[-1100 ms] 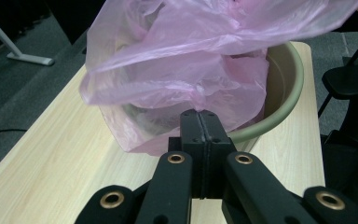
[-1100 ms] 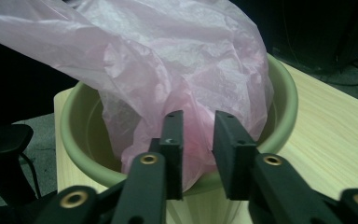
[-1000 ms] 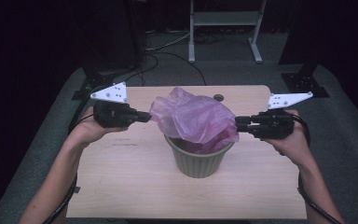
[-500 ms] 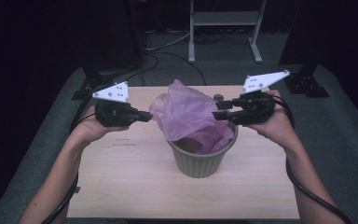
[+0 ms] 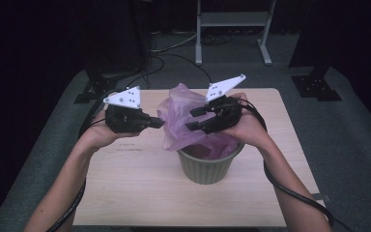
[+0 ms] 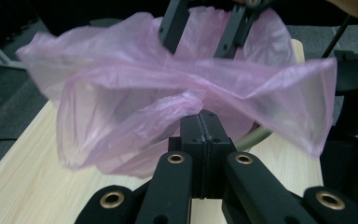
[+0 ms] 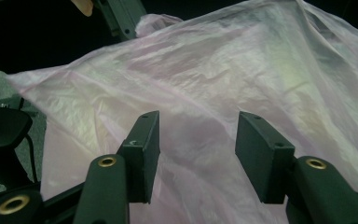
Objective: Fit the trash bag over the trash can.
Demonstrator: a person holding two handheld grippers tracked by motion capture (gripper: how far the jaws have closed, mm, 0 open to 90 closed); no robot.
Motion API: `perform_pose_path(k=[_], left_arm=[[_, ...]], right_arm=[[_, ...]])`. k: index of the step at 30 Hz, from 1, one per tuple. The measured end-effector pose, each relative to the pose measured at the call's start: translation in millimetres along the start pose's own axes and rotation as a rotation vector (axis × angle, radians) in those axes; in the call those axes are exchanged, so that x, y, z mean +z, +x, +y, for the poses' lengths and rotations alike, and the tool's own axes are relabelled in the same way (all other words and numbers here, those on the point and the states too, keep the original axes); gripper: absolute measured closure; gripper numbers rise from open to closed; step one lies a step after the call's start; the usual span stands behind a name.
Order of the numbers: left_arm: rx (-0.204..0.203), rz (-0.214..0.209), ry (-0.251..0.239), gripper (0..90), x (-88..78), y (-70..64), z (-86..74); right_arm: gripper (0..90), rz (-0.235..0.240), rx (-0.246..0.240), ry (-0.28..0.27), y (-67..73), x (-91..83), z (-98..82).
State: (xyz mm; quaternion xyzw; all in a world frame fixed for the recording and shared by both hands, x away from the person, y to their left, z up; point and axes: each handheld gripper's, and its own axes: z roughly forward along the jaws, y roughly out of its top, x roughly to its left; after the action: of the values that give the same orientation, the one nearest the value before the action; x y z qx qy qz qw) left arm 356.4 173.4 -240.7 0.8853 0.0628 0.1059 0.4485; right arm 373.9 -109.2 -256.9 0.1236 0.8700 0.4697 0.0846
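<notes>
Here a thin pink bag (image 5: pixel 186 121) sits in a green ribbed pot (image 5: pixel 207 166), which stands on a light wooden table (image 5: pixel 135 183), a little right of the table's middle. The lower part of the bag goes down inside the pot; the upper part rises above the rim, loose and crumpled, and leans toward the left and the far side.

The left gripper (image 5: pixel 157 123) is to the left of the pot, above the table, and points to the right. Its jaws are pressed together on a bunched edge of the bag; in the left gripper view the pads meet with a twist of film (image 6: pixel 168 114) coming out between them, and from there the bag spreads wide and open.

The right gripper (image 5: pixel 196 119) is over the pot, at the far right side of the bag, and points to the left, toward the other gripper. Its jaws have just been opening and now stand apart. In the right gripper view the two pads (image 7: pixel 144 149) are spread with the pink film behind the gap, but they do not press on it. Black cables (image 5: pixel 290 188) trail from both grippers along the person's forearms.
</notes>
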Motion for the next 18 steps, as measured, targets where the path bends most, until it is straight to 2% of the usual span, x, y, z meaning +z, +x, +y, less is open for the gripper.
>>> perform_pose_path(k=[5, 7, 10, 14, 18], left_arm=[[0.021, -0.017, -0.002, 90.0, 6.0, -4.4, 7.9], [0.033, -0.026, -0.001, 90.0, 8.3, -5.6, 11.2], [0.046, -0.03, 0.005, 90.0, 11.0, -7.2, 14.2], [0.045, -0.023, 0.011, 90.0, 10.0, -6.7, 13.6], [0.032, -0.016, 0.005, 90.0, 8.5, -5.2, 11.0]], right_arm=[[51.0, 0.005, -0.04, 0.011, 6.7, 11.3, 1.8], [58.8, 0.016, -0.033, 0.009, 9.0, 13.8, 2.2], [77.3, 0.021, -0.015, 0.017, 11.7, 14.3, 2.4], [90.0, 0.002, 0.004, 0.014, 12.2, 6.1, -1.3], [90.0, -0.013, 0.031, -0.006, 8.6, -9.1, -8.5]])
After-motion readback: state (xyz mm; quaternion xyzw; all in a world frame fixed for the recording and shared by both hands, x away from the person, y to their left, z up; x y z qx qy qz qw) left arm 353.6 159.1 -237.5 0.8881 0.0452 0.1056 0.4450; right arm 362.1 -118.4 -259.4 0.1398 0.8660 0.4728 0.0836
